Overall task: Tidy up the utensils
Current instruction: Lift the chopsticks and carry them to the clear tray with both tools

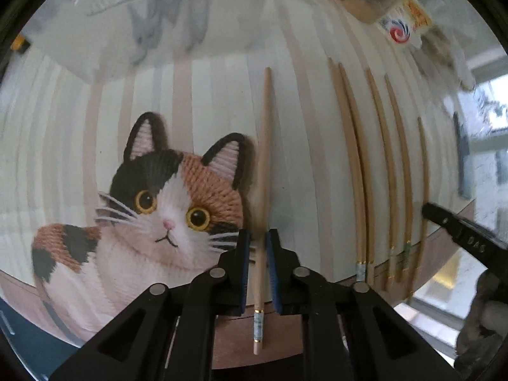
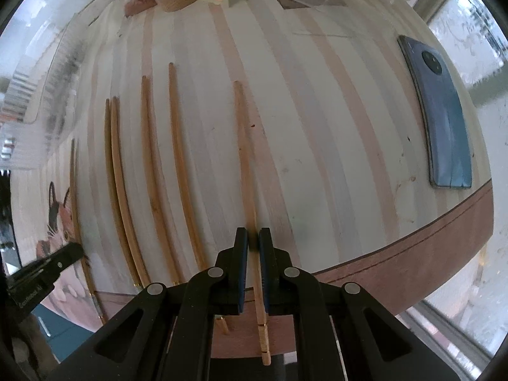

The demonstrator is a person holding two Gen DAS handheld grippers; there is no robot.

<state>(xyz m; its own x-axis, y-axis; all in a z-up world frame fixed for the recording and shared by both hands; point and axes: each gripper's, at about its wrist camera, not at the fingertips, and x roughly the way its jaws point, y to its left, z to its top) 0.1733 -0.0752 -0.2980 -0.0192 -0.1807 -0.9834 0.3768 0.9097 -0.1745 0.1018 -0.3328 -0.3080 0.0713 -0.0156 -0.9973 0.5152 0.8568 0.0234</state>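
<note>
**Two chopsticks held, one in each gripper, above the striped mat**

At the far left, a cat picture (image 1: 152, 209) is seen on the striped mat (image 1: 206, 111). Just beside it, one pale chopstick (image 1: 263, 171) is clamped by the left gripper (image 1: 257, 244), the jaws closed on the shaft near its decorated butt end.

Further right, four chopsticks (image 1: 374, 165) are laid roughly parallel on the mat, a pair touching and the others slightly apart.

Right of these, a darker chopstick (image 2: 246, 165) is pinched in the right gripper (image 2: 253, 241), again near the banded end. A phone (image 2: 444, 114) lies well apart at the far right.

Each stick is judged light, stiff and smooth, so rolling or pivoting between the pads is likely. A hold nearer the thick end, square across the shaft, is judged safest.
</note>
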